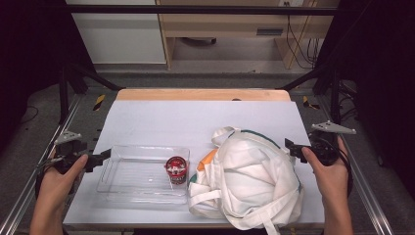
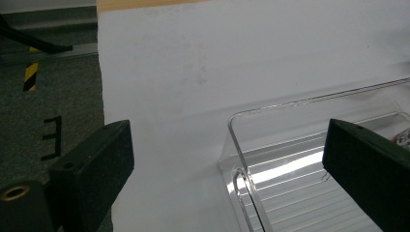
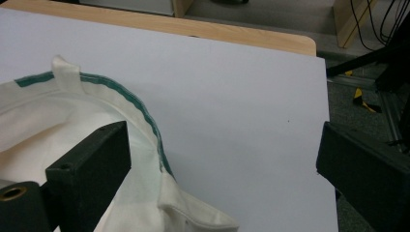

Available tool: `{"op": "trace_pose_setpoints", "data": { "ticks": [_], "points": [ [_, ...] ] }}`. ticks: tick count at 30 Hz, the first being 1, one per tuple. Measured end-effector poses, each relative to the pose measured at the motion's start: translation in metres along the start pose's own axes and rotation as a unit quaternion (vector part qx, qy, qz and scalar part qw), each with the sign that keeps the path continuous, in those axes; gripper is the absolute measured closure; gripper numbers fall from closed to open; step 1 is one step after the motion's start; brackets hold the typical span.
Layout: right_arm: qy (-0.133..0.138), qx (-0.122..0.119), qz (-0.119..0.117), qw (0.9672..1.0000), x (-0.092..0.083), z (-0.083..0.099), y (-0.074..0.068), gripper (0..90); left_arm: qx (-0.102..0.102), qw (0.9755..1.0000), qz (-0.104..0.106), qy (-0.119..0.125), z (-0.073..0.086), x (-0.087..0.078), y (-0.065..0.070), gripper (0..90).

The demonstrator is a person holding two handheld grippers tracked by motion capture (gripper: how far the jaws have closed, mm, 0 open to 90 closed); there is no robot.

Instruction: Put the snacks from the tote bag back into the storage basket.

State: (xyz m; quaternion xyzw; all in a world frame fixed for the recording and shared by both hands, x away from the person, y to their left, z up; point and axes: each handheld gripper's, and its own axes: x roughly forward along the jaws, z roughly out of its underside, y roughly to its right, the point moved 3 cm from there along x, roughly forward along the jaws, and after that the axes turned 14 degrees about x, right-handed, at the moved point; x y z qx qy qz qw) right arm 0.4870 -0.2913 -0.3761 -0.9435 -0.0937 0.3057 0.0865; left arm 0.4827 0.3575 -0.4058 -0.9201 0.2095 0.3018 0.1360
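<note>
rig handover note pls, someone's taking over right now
Left gripper: open, empty, at the left end of the clear tray.
Right gripper: open, empty, at the right edge of the white cloth bag.
The red can stands upright in the tray's right end, next to the bag, which lies crumpled with its green-trimmed rim open.
Done: nothing gripped so far.
Left: probably getting the can into the bag.
</note>
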Motion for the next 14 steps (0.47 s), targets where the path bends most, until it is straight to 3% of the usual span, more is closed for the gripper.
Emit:
{"op": "trace_pose_setpoints", "data": {
  "ticks": [9, 14],
  "points": [
    [-0.003, 0.026, 0.014, 0.9996, 0.001, 0.016, 0.019, 6.0, -0.008, 1.0000, 0.001, -0.004, 0.005, 0.002, -0.004, 4.3],
    [-0.007, 0.032, 0.013, 0.9994, 0.005, 0.018, 0.021, 5.8, -0.008, 1.0000, 0.001, -0.002, 0.004, 0.002, -0.004, 4.3]
  ]
}}
